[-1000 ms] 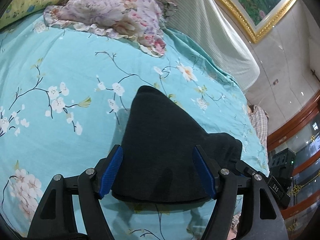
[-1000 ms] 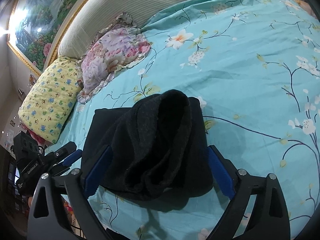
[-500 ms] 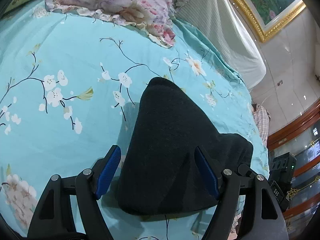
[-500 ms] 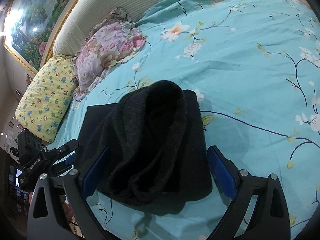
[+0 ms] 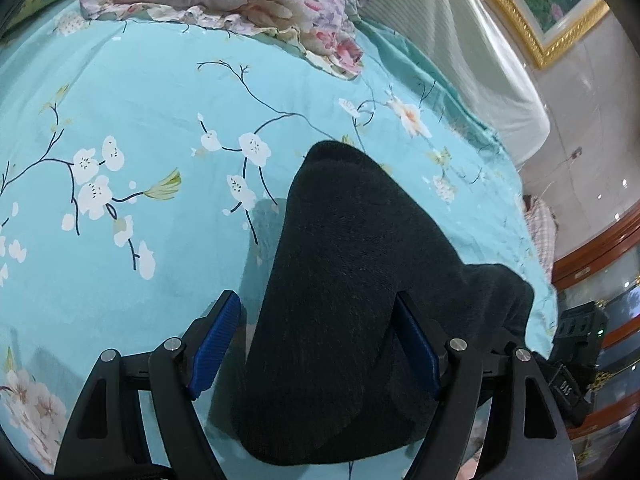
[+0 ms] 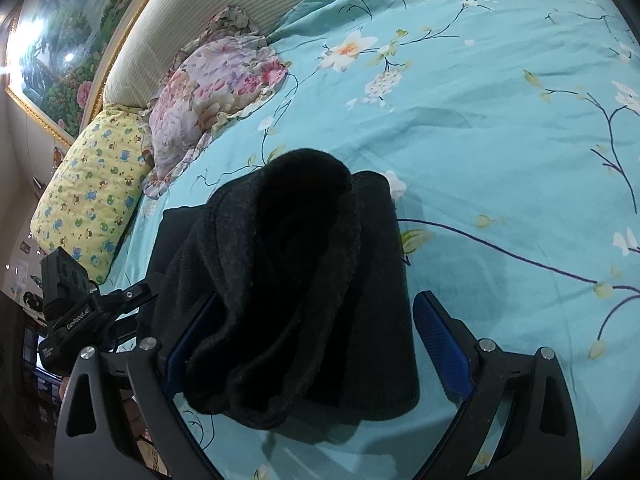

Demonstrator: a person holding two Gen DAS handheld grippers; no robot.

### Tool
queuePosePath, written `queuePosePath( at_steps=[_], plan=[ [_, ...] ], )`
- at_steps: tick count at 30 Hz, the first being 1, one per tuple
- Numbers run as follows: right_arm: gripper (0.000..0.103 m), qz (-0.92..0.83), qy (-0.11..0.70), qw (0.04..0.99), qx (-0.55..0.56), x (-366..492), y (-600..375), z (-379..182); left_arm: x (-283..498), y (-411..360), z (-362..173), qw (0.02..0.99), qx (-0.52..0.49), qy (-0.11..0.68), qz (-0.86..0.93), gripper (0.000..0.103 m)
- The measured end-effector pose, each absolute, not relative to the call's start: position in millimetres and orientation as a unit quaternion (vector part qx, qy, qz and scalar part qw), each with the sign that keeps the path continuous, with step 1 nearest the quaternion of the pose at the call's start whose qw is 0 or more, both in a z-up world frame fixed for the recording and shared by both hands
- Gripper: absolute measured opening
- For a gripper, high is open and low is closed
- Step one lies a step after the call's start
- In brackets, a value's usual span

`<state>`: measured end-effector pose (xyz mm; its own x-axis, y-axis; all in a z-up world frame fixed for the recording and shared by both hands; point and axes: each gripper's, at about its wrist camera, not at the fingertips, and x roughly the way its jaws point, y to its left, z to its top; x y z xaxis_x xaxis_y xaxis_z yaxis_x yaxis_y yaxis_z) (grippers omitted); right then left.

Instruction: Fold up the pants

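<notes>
The bed [image 5: 152,92] fills most of the room from where I stand, spread with a turquoise sheet printed with white blossoms on thin dark branches. Behind the bed rises a pale ribbed headboard [image 6: 208,4], and above that hangs one gold-framed painting [image 6: 60,52] of flowers and greenery. Past the bed's far side the wall is glossy and pale, and low against it runs reddish wooden furniture [image 5: 596,248] with glass fronts.

Two pillows lie at the head of the bed — a rumpled floral one [image 6: 208,96] in pinks and purples with a frilled edge, and just beside it, farther from the middle of the bed, a yellow one [image 6: 92,184] with small cartoon prints.

One pair of pants [image 6: 304,280] — black, thick and fuzzy — sits bundled in folds on the sheet near the foot side of the bed, well apart from the pillows. Its upper layer humps up rather than lying flat.

Two tools are at work (one per hand). The left tool [image 5: 316,344] has its blue-padded fingers spread wide around the dark cloth, and I cannot tell whether either pad touches it. The right tool [image 6: 316,344] is likewise spread wide, the bundle lying between its fingers, the right-hand pad clearly apart from the fabric.
</notes>
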<state>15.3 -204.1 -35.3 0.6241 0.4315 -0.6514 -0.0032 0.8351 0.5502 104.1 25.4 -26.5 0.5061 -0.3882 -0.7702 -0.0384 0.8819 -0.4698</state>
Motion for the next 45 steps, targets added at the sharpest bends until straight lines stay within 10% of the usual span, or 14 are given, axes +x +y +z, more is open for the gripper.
queuePosePath(
  at_steps=[24, 45],
  plan=[
    [0.052, 0.151, 0.4, 0.874, 0.23, 7, -197, -31, 90, -5, -5, 0.867, -0.132, 0.471, -0.091, 0.041],
    [0.044, 0.198, 0.388, 0.875, 0.211, 0, -159, 8, 53, 45, 33, 0.882, -0.176, 0.429, -0.086, 0.036]
  ],
)
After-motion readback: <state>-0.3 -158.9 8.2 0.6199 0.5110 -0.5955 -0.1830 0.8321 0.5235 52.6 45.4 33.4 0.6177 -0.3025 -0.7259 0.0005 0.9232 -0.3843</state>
